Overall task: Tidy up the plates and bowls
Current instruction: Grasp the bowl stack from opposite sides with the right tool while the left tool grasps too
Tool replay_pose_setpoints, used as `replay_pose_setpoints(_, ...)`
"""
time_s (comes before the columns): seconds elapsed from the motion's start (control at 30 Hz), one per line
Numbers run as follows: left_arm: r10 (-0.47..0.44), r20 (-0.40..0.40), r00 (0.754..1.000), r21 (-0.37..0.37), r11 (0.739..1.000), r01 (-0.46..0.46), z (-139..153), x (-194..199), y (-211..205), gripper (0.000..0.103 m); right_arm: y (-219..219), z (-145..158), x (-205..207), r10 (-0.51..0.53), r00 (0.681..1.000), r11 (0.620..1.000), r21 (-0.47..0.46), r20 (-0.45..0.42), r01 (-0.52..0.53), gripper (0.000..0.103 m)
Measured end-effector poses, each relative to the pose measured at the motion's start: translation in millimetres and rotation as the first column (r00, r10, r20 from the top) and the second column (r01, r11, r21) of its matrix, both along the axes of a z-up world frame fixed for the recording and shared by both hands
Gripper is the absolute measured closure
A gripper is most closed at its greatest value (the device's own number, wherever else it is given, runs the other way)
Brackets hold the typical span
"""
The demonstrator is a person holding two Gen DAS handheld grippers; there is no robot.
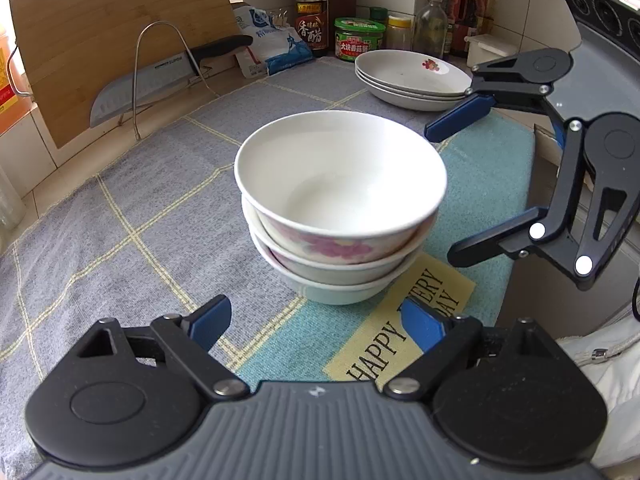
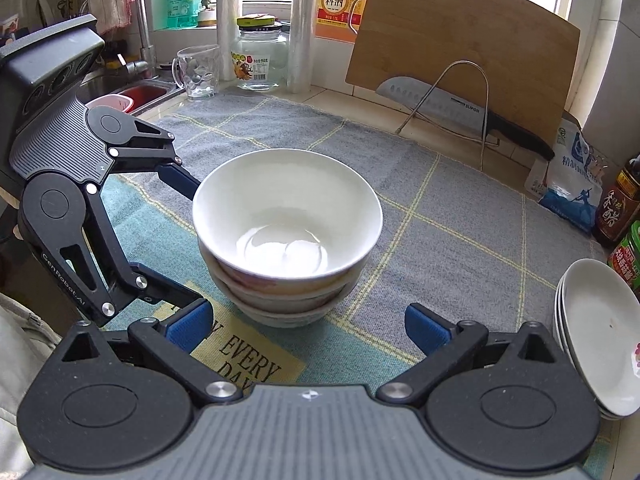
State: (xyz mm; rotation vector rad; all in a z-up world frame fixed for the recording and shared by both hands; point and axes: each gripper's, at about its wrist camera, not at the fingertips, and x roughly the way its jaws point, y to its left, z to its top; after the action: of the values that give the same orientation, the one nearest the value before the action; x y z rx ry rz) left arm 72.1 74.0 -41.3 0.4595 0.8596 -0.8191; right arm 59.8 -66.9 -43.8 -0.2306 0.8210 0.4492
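A stack of three white bowls (image 1: pixel 340 208) with pink flowers stands on the checked cloth (image 1: pixel 120 220); it also shows in the right wrist view (image 2: pixel 288 232). A stack of three white plates (image 1: pixel 412 80) sits behind it, at the right edge in the right wrist view (image 2: pixel 600 340). My left gripper (image 1: pixel 320 324) is open and empty just in front of the bowls. My right gripper (image 2: pixel 308 328) is open and empty, close to the bowls on their other side; it shows in the left wrist view (image 1: pixel 444 192).
A bamboo cutting board (image 1: pixel 112 36) and a cleaver (image 1: pixel 152 84) rest in a wire rack at the back. Sauce bottles and jars (image 1: pixel 352 36) line the wall. A glass mug (image 2: pixel 198 72), a jar and the sink (image 2: pixel 132 92) lie beyond the cloth.
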Motion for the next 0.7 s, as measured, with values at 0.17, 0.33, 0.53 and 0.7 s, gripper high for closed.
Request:
replay_pose_setpoints(0.17,0.051,-0.003,0.999,0.03,0.998,-0.051,-3.1,0.6,-5.3,0.011,-6.1,-9.0,9.1,0.049,0.999,0.999,-0.019,0.001,-0.049,0.0)
replay_pose_setpoints(0.33,0.08,0.005,0.997,0.058,0.995,-0.081,-5.8,3.1,-11.1,0.011,-10.6,-18.6,18.8,0.101,0.995,0.995,-0.022,-0.014,-0.101,0.0)
replay_pose_setpoints(0.53,0.105,0.002,0.994,0.081,0.991,-0.105,-10.8,5.2,-17.8,0.011,-13.9,-29.8,28.3,0.152,0.988,0.988,-0.029,-0.033,-0.153,0.0)
replay_pose_setpoints(0.7,0.102,-0.002,0.995,0.098,0.99,-0.102,-16.0,7.7,-20.7,0.011,-17.1,-34.5,35.8,0.176,0.983,0.984,-0.03,-0.041,-0.177,0.0)
